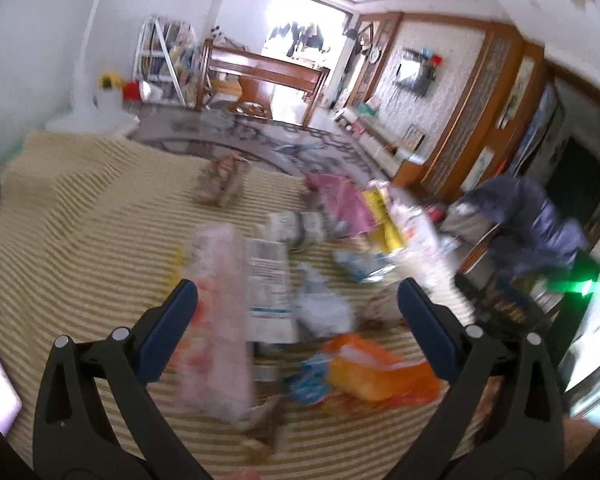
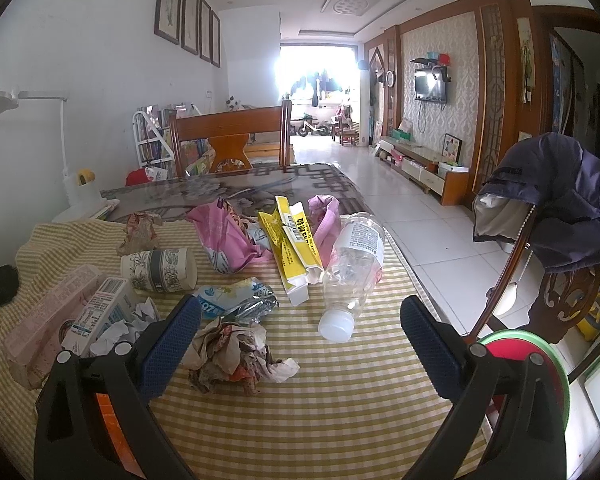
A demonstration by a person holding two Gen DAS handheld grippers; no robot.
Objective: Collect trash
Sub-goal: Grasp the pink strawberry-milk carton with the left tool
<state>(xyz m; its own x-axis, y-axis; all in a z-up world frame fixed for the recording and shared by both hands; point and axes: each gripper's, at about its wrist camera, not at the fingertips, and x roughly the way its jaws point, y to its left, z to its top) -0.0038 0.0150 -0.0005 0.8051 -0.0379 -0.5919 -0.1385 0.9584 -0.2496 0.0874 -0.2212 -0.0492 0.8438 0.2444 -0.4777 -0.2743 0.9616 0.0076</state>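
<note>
Right gripper (image 2: 300,320), fingers spread, empty, above checked cloth (image 2: 340,400); crumpled paper (image 2: 232,352) at 9 o'clock, bottle (image 2: 350,272) at 12. Left gripper (image 1: 298,304) likewise spread over blurred wrappers (image 1: 376,372).

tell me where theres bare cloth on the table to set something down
The striped yellow tablecloth lies bare in front, between the crumpled brown paper wad and the near edge, and right of the clear plastic bottle. The left and middle are crowded: floral paper cup, yellow carton, pink wrapper.
</note>
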